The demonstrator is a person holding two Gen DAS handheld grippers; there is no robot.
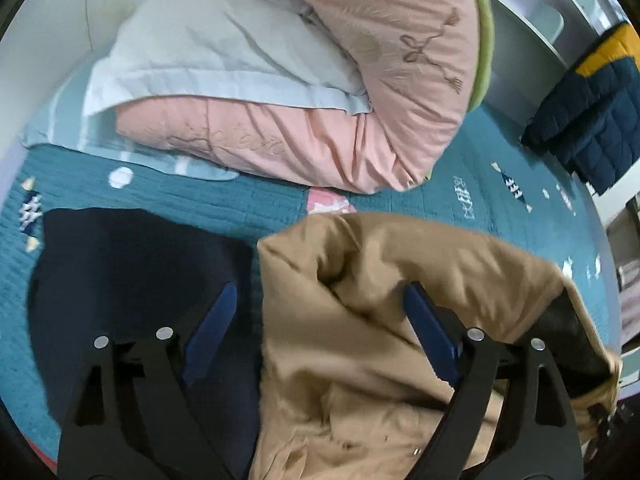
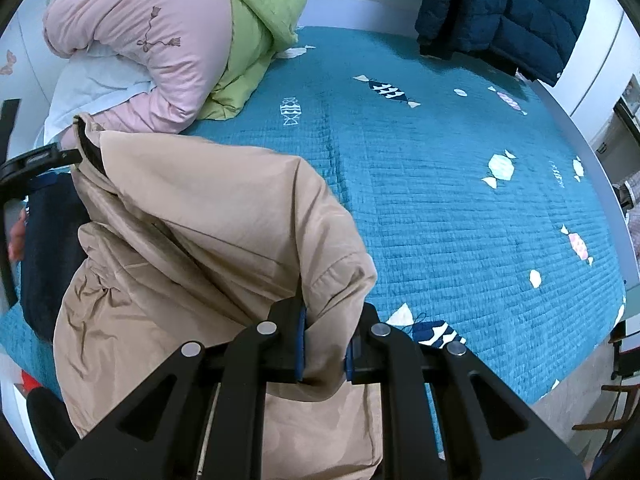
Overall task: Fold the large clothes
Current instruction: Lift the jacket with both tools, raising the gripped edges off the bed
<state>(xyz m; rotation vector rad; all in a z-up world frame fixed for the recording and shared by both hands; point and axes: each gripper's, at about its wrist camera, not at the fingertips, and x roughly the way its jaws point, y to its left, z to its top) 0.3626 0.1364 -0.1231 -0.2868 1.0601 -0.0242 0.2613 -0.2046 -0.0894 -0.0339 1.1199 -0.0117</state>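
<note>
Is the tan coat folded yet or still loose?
Still loose: the tan coat lies bunched and creased on the teal quilt, one edge pinched in the right gripper.

Teal quilted bed (image 2: 420, 208), tan coat (image 2: 224, 216), pink duvet (image 1: 320, 136)

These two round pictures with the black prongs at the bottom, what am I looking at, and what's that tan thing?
Each picture comes from a camera mounted on handheld tongs; a person holds one in each hand. There is no robot. The left view shows the left tongs wide open over a tan coat, gripping nothing. The right view shows the right tongs pinching a fold of that coat. It lies on a bed with a teal quilt, beside a dark navy garment. Behind are a pink duvet and pale pillow.
</note>
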